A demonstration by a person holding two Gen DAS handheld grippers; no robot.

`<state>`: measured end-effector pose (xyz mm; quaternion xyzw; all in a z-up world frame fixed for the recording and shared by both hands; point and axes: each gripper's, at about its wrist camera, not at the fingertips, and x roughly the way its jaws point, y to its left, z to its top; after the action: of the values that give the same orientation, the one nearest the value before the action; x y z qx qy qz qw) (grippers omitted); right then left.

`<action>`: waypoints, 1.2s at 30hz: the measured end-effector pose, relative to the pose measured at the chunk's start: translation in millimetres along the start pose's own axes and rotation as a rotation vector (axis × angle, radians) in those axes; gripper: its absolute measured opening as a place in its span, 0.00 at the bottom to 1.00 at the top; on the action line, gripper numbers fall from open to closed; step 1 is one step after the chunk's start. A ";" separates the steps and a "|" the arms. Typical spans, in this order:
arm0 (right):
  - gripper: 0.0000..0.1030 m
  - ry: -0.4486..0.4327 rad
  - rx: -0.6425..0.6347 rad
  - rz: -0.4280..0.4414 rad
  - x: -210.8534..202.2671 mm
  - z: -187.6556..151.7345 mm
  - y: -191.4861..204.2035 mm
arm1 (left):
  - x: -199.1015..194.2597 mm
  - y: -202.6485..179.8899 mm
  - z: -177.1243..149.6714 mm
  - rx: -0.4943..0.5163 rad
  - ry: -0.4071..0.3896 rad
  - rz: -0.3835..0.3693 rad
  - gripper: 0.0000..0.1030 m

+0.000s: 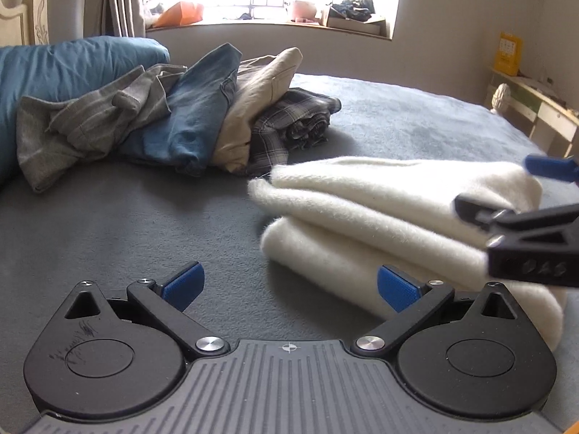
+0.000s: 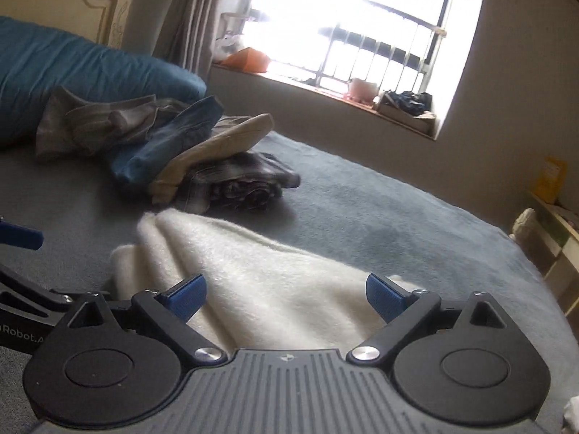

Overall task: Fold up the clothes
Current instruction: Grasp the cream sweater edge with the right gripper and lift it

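Bare bed [image 1: 416, 123] lies open toward its far edge; the clothes pile [image 1: 173, 123] and folded blanket [image 1: 380, 209] block the near side.

White lettering reading "Robot.A", cut off at the frame's left edge, runs along the black arm of the left gripper [image 2: 21, 238]; nothing else is legible.

Grey bed [image 1: 398, 115] — white blanket [image 1: 380, 209], clothes pile [image 1: 181, 123].
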<state>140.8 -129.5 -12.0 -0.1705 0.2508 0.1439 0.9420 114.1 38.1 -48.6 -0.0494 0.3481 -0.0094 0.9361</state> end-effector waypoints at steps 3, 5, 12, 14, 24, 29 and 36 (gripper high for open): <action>0.71 0.073 -0.044 0.025 21.0 -4.8 8.6 | 6.6 -1.1 -0.2 -0.018 -0.002 -0.041 0.90; 0.59 0.085 -0.043 0.021 26.6 -6.3 3.9 | 10.3 -2.2 0.1 -0.021 -0.003 -0.070 0.77; 0.48 0.099 -0.081 -0.013 31.2 -6.1 -9.8 | 23.7 -4.3 6.7 -0.052 0.019 -0.179 0.56; 0.51 0.076 -0.156 -0.017 32.4 -12.0 -0.1 | 28.2 -4.9 9.5 -0.068 0.025 -0.191 0.54; 0.12 0.017 0.009 -0.081 -0.2 -14.9 -49.8 | 36.5 -13.6 21.9 -0.073 0.047 -0.212 0.54; 0.11 0.076 0.348 -0.142 -45.8 -46.6 -131.6 | 32.5 -18.5 27.8 -0.048 0.043 -0.212 0.60; 0.11 0.279 0.860 -0.209 -78.8 -164.1 -196.9 | 21.6 -38.3 21.8 0.007 0.043 -0.225 0.63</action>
<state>75.9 -386.0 -55.8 0.1937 0.3935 -0.0931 0.8939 145.3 0.7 -42.5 -0.0849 0.3603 -0.1169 0.9216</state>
